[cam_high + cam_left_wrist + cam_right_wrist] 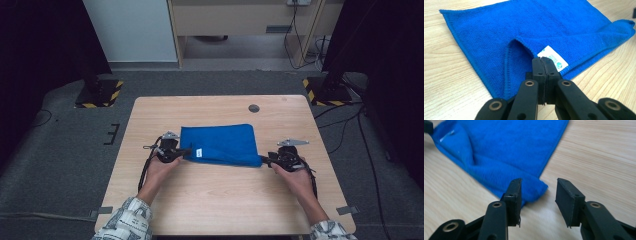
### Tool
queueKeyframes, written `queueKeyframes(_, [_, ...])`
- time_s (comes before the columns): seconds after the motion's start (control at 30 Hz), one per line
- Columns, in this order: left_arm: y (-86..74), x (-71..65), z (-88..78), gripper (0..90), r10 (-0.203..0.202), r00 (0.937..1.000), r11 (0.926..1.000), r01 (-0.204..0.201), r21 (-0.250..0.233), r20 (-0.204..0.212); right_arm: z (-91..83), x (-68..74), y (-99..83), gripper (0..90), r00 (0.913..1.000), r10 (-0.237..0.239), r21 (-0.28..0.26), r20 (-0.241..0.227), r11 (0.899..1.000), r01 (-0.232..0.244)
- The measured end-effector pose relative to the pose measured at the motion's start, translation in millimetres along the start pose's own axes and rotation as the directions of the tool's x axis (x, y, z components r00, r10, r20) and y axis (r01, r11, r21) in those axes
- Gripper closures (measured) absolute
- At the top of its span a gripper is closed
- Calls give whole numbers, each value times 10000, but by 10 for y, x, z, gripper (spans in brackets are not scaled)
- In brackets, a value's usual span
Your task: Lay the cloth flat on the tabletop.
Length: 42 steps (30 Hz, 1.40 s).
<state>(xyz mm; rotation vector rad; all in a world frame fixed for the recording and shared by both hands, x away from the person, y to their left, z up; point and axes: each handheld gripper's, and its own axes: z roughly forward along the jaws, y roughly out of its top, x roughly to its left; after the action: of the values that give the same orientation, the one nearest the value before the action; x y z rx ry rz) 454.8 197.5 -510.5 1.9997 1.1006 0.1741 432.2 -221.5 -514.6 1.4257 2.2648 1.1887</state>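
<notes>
Left gripper view, blue cloth corner pinched, left hand-held gripper

We list one light wooden table, carrying a folded blue cloth with a white label flat near its middle, and a dark round hole near the far edge.

Lab, hazard-taped stand bases, cables

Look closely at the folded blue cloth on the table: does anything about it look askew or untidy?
Yes. The blue cloth is folded unevenly: its near edge bunches into a raised ridge, and the top layer's corner beside the white label stops short of the layer below, where the left gripper pinches it.
</notes>
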Motion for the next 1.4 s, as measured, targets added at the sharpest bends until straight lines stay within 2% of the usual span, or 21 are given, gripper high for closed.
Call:
queueKeyframes(0.1, [-3,-3,2,897,25,10000,10000,-25,13,11,129,-2,21,628,10000,30,224,65,9997,-32])
queueKeyframes(0.23, [0,0,-15,899,15,10000,10000,-15,-45,-6,169,26,21,860,10000,22,407,-13,9992,-21])
queueKeyframes(0.27, [-1,-2,-23,900,23,10000,10000,-23,-57,-10,154,31,24,878,10000,24,310,-44,9995,-22])
queueKeyframes(0.4, [-10,-22,-93,899,34,10000,10000,-34,-75,12,74,68,33,890,9999,-75,181,-155,9998,78])
queueKeyframes(0.53, [-83,-74,-258,900,150,9999,9999,-150,30,68,-65,137,-1,890,9996,-211,111,-205,9997,213])
queueKeyframes(0.63, [-171,-109,-386,900,187,9997,9998,-189,101,162,-198,217,-51,890,9991,-256,-6,-351,9997,255])
queueKeyframes(0.83, [-350,-182,-603,900,239,9992,9990,-251,376,317,-386,431,-187,890,9961,-687,73,-557,9976,692])
queueKeyframes(0.93, [-457,-197,-703,900,291,9993,9978,-304,596,224,-399,565,-236,890,9928,-907,177,-786,9956,923])
queueKeyframes(1.13, [-644,-141,-875,900,64,10000,9960,-69,888,56,-351,766,-280,889,9858,-1202,439,-1173,9911,1261])
queueKeyframes(1.23, [-696,-122,-898,900,-127,9999,9954,119,954,76,-349,840,-296,889,9839,-1281,566,-1245,9891,1359])
queueKeyframes(1.33, [-743,-130,-884,900,97,9998,9909,-75,1342,-158,-366,895,-311,889,9816,-1386,572,-1314,9875,1471])
queueKeyframes(1.4, [-775,-108,-884,900,-4,9997,9900,38,1413,-241,-377,938,-316,888,9788,-1476,520,-1419,9863,1563])
